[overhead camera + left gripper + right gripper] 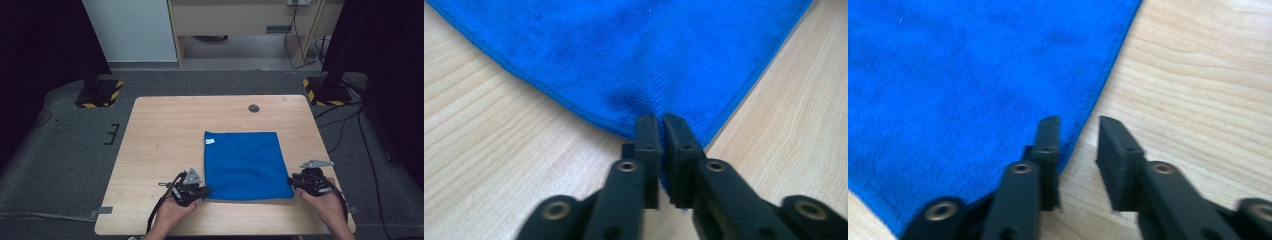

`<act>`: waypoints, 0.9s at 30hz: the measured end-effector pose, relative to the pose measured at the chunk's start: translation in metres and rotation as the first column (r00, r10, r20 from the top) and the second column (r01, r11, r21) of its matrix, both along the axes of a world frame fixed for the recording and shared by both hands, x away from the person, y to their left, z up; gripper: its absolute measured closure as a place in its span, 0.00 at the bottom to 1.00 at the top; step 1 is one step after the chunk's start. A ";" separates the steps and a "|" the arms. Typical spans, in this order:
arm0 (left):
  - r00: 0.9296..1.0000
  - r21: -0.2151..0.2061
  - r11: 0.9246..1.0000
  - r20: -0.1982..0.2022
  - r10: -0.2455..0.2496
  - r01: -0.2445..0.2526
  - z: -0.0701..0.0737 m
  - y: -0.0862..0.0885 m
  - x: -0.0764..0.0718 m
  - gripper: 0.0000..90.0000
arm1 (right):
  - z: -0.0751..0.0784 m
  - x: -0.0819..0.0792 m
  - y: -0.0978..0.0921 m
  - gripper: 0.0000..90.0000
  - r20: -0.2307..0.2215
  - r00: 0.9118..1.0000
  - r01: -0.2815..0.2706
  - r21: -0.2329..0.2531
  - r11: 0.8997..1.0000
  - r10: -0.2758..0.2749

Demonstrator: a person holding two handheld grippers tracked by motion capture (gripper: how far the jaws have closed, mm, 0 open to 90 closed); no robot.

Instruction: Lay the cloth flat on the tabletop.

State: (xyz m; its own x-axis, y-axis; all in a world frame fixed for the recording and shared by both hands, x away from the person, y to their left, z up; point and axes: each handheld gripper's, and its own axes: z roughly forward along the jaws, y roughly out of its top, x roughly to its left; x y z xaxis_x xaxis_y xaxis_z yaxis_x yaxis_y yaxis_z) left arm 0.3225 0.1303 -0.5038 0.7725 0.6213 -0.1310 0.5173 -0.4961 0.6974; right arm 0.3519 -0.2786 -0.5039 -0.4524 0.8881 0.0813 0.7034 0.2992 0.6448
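Both tongs, left (200,190) and right (295,181), meet the blue cloth's (246,162) near corners.

Cloth (246,165): solid bright blue, no pattern; small white tag (209,141) at its far left corner. Table (160,135): pale wood with fine grain lines; dark grey round disc (254,108) near far edge. Left gripper (661,125) and right gripper (1078,131): black jaws, brass-coloured rivets.

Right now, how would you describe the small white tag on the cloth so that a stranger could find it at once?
Start at the wooden table and find the blue cloth lying flat on its right half. Go to the cloth's far left corner, the one farthest from the right gripper. The tag sits just inside that corner, the one white patch on the blue cloth.
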 end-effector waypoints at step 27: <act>0.981 -0.112 0.979 0.082 0.177 -0.168 0.011 0.027 0.017 0.25 | -0.002 0.014 0.032 0.24 0.115 0.990 -0.088 0.035 0.995 0.084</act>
